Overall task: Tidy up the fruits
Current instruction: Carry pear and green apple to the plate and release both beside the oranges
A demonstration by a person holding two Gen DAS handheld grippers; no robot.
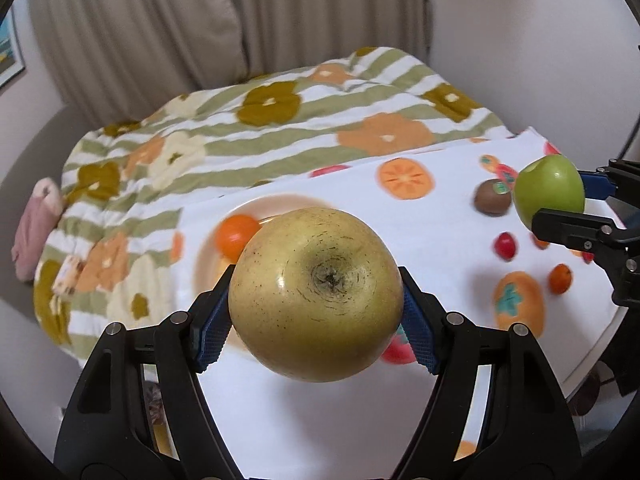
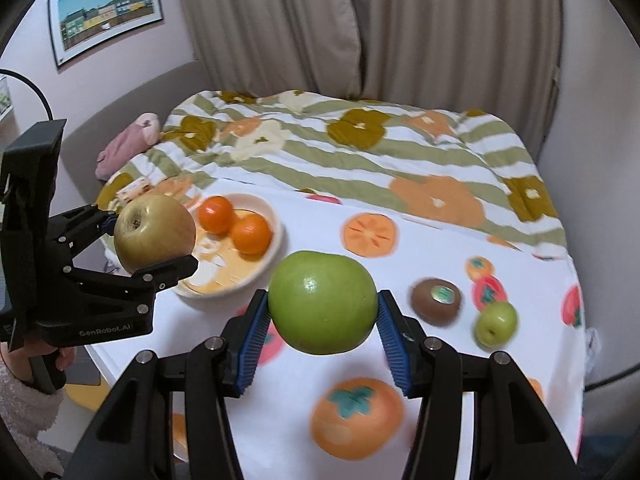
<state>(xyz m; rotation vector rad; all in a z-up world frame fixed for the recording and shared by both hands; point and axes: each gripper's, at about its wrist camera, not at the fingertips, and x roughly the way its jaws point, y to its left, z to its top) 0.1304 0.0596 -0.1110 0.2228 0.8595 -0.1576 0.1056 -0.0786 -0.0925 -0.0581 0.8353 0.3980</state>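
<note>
While both grippers hung above the bench [image 2: 304,436], the left gripper [image 1: 316,312] pinched a yellow-brown apple [image 1: 316,296] in its jaws and the right gripper [image 2: 322,312] pinched a green apple [image 2: 322,302]. At ten o'clock sat a bowl [image 2: 276,240] holding two oranges [image 2: 216,214]; at three o'clock, apparently, a kiwi [image 2: 436,300].

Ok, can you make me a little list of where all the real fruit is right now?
left tool: shut on the yellow-brown apple
right tool: shut on the big green apple
bowl: two oranges inside
tablecloth: kiwi with sticker, small green apple beside it
both held apples: lifted off the table
</note>
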